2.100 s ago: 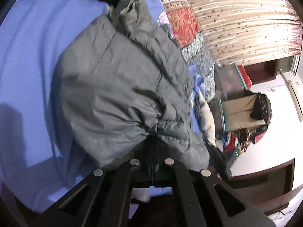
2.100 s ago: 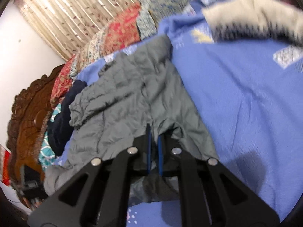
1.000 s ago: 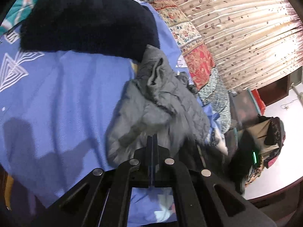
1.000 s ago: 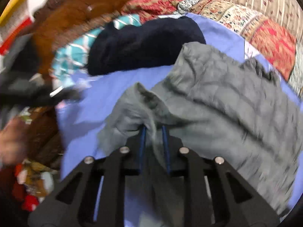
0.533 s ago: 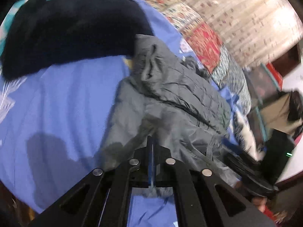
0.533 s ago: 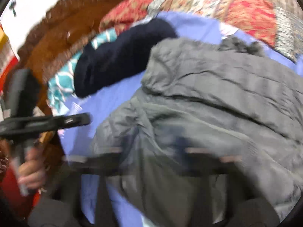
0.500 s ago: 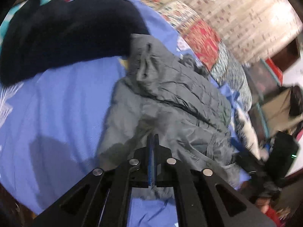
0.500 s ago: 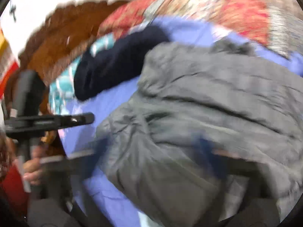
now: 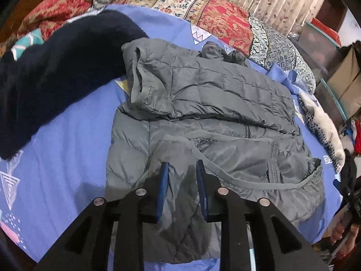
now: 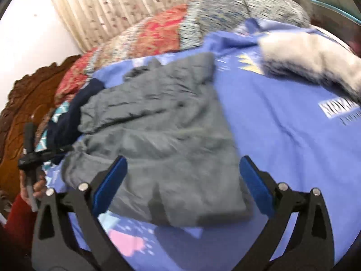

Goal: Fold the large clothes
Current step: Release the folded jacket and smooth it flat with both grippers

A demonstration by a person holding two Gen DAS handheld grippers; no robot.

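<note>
A grey quilted jacket [image 9: 214, 103] lies folded on the blue bedsheet [image 9: 67, 135], one sleeve laid across its top. My left gripper [image 9: 181, 169] hovers over the jacket's near edge. Its jaws are opening, and the blue pads [image 9: 163, 180] stand apart with loose grey fabric under the gap, not pressed. In the right wrist view the jacket [image 10: 162, 126] appears blurred. My right gripper [image 10: 182, 169] is wide open above its near hem, gripping nothing.
A navy garment [image 9: 56, 63] lies left of the jacket, and a white fuzzy garment [image 10: 311, 54] on the sheet [image 10: 282, 135] to its right. A patterned quilt [image 9: 214, 15] lines the far side below a curtain. A carved wooden headboard [image 10: 20, 103] is at left. A hand [image 10: 33, 187] shows at the edge.
Both grippers were shut on jacket fabric and have let it go. The left jaws have parted a little, the right stand wide. The right gripper swung sideways along the bed. The jacket now lies flat.
</note>
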